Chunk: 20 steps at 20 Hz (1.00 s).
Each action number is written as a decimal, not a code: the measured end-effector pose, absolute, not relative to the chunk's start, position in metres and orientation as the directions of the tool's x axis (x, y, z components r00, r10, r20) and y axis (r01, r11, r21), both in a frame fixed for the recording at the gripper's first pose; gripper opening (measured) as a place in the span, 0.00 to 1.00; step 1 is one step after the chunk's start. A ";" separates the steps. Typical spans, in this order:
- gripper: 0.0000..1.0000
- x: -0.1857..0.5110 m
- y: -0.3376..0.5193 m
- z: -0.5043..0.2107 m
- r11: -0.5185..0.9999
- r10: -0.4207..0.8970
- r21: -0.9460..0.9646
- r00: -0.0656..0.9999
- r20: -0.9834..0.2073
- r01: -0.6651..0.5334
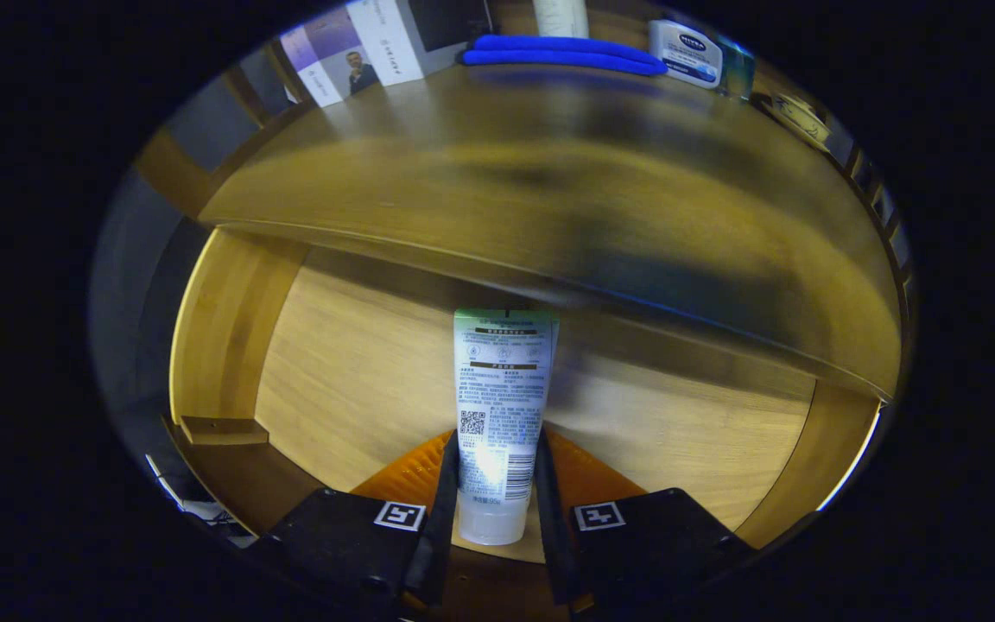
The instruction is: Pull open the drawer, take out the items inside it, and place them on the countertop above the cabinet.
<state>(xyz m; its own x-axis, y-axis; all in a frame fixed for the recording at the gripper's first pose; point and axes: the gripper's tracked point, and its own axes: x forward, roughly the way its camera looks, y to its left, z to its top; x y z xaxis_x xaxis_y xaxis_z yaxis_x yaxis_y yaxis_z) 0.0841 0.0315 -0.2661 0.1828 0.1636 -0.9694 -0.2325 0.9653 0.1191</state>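
A white tube [500,406] is held between the fingers of the tool [493,510], which are closed against its sides near the cap, its long axis running straight ahead, over the open drawer [351,371]; the surface [497,164] lies beyond and above

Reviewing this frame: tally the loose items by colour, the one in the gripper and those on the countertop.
White: 3 (printed plastic tube clamped between the gripper fingers above the open wooden drawer; squat white jar; white cylinder)
Blue: 1 (flat folded blue item)
Total: 4
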 end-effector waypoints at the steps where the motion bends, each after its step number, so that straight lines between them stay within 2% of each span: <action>1: 0.48 0.081 0.036 -0.261 0.961 0.177 0.129 0.188 -0.966 -0.246; 10: 0.48 0.058 0.064 -0.206 0.918 0.300 0.210 0.246 -0.921 -0.335; 20: 0.48 0.063 0.064 -0.141 0.891 0.411 0.295 0.335 -0.848 -0.344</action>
<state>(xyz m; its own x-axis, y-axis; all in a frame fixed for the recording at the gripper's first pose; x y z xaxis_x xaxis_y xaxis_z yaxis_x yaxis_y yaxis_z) 0.0628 0.0639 -0.1410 0.3350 0.4105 -0.8481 -0.3444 0.8911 0.2953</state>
